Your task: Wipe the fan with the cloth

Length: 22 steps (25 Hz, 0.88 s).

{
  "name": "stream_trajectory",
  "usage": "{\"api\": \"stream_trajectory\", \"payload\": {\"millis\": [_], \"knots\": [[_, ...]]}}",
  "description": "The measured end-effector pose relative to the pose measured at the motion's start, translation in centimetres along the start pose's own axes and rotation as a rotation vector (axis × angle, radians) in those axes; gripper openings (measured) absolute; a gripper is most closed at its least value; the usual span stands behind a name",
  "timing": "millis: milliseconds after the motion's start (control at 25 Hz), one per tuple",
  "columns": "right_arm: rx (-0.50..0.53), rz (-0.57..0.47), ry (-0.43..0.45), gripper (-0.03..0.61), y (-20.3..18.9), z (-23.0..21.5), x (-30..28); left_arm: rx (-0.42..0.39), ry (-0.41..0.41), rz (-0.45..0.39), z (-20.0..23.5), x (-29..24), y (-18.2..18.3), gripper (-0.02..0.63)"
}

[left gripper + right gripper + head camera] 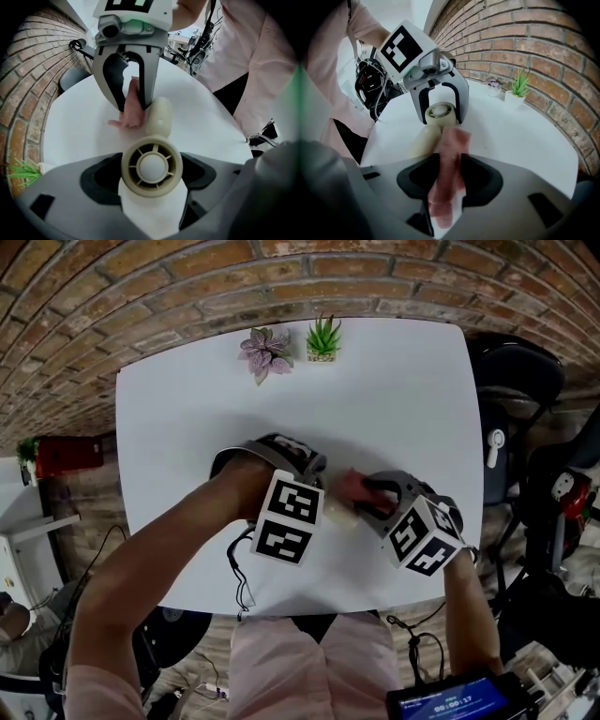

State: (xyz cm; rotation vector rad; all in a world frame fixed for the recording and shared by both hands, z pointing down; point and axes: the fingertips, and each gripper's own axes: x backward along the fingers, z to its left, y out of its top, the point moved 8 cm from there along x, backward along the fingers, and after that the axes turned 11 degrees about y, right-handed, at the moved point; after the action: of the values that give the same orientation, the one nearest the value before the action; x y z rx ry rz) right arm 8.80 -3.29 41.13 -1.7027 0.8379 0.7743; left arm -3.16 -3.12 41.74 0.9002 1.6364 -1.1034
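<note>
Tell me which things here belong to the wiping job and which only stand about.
Job: small cream plastic fan, in the left gripper; pink fabric cloth, in the right gripper.
Idle: purple-leaved potted plant; green spiky potted plant.

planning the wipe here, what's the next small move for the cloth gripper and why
Probably draw the right gripper along the fan handle towards its head, dragging the cloth over it. The left gripper holds the fan by its head, steady above the table, and the cloth lies right beside the handle.
</note>
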Motion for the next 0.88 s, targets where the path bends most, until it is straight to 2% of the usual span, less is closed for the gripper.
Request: {"api": "stream_trajectory", "payload": {"millis": [80, 120, 280, 600, 760, 880], "knots": [[0.074, 0.014, -0.019, 0.05, 0.3, 0.2, -0.6, -0.001, -0.002, 0.004, 0.0, 0.0, 0.0, 0.379], [0.111, 0.013, -0.026, 0.04, 0.6, 0.3, -0.7, -0.001, -0.004, 0.006, 0.0, -0.1, 0.0, 0.379], [0.207, 0.002, -0.011, 0.037, 1.6, -0.1, -0.6, -0.002, -0.007, 0.009, 0.1, -0.1, 0.1, 0.379], [0.483, 0.108, 0.051, 0.034, 2.4, 0.0, -1.6, -0.009, -0.013, 0.02, 0.0, -0.2, 0.1, 0.379], [0.557, 0.138, 0.077, 0.032, 2.3, 0.6, -1.8, -0.019, -0.017, 0.024, 0.0, -0.2, 0.1, 0.379], [0.572, 0.15, 0.088, 0.031, 2.0, 0.9, -1.8, -0.03, -0.02, 0.027, 0.1, -0.3, 0.2, 0.379]]}}
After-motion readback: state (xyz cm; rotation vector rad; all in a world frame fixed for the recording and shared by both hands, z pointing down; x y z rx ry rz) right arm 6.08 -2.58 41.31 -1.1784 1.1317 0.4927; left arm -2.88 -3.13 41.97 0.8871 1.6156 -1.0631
